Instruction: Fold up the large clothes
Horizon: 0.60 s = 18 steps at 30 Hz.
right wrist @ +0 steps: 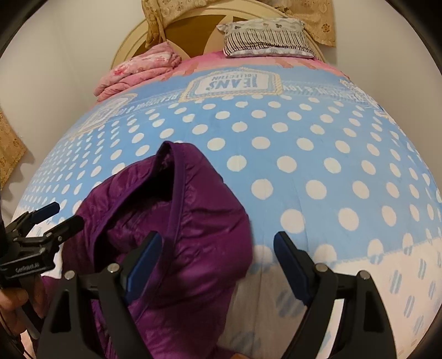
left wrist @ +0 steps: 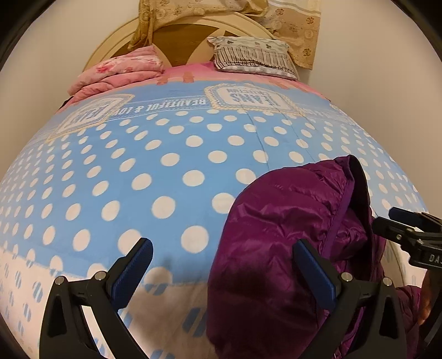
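A blue bedcover with white polka dots (left wrist: 171, 154) spreads over the bed, its printed band of lettering running across the far part. At the head lie a folded pink floral quilt (left wrist: 118, 70) and a frilled grey-and-white striped pillow (left wrist: 252, 56) — well apart. Behind them stands a rounded cream wooden headboard (left wrist: 190, 23), draped with beige flower-patterned cloth (left wrist: 298, 30).

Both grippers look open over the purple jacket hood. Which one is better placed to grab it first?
Probably the right gripper: its inner finger already overlaps the purple quilted puffer jacket near the hood trim. The left gripper sits mostly over the polka-dot blue bedspread.
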{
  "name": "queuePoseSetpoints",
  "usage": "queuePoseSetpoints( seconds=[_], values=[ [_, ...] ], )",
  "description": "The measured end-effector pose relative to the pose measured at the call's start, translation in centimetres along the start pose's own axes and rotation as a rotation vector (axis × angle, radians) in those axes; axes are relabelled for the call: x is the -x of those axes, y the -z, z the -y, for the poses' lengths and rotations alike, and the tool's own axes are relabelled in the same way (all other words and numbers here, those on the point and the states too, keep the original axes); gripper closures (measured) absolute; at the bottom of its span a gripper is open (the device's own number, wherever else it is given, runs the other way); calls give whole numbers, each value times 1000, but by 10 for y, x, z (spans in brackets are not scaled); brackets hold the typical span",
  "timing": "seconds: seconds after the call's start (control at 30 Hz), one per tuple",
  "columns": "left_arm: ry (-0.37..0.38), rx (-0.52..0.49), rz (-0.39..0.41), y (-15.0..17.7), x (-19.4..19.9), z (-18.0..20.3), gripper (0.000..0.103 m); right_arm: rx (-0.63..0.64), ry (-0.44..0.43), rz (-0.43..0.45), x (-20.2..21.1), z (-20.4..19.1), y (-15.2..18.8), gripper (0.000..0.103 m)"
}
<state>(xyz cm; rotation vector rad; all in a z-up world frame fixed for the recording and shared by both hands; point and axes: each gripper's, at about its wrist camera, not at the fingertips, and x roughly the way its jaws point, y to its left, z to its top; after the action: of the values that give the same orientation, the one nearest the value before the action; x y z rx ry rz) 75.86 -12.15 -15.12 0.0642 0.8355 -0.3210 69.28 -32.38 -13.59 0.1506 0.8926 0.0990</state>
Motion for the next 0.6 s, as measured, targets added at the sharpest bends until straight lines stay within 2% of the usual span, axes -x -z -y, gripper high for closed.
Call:
queuePoseSetpoints(
  seconds=[0.27,0.33,0.4,0.43,0.47,0.5,0.53,0.57,0.6],
  values=[
    [44,26,11,-14,-11,-2,1,-21,-27,-9,-19,5,-9,17],
    [68,40,-7,-16,-20,-2,1,-34,-38,-6,-23,6,-13,17],
    [99,58,-15,-13,-27,-1,4,-61,-60,-39,-36,9,-13,17],
    [126,47,-25,-11,-32,3,12,-68,-71,-64,-42,9,-12,19],
    [130,16,-49,-8,-38,9,44,-68,-79,-80,-47,8,-11,32],
    [137,-7,-89,-7,-44,15,84,-36,-58,-96,-51,3,-8,52],
    [161,-15,-111,-5,-46,18,94,0,-20,-78,-48,-2,-7,60],
    [152,-26,-90,-5,-43,20,95,18,-28,-64,-44,-4,-5,74],
    [132,-47,-57,-6,-35,22,97,26,-42,-53,-40,-6,-4,80]
  ],
)
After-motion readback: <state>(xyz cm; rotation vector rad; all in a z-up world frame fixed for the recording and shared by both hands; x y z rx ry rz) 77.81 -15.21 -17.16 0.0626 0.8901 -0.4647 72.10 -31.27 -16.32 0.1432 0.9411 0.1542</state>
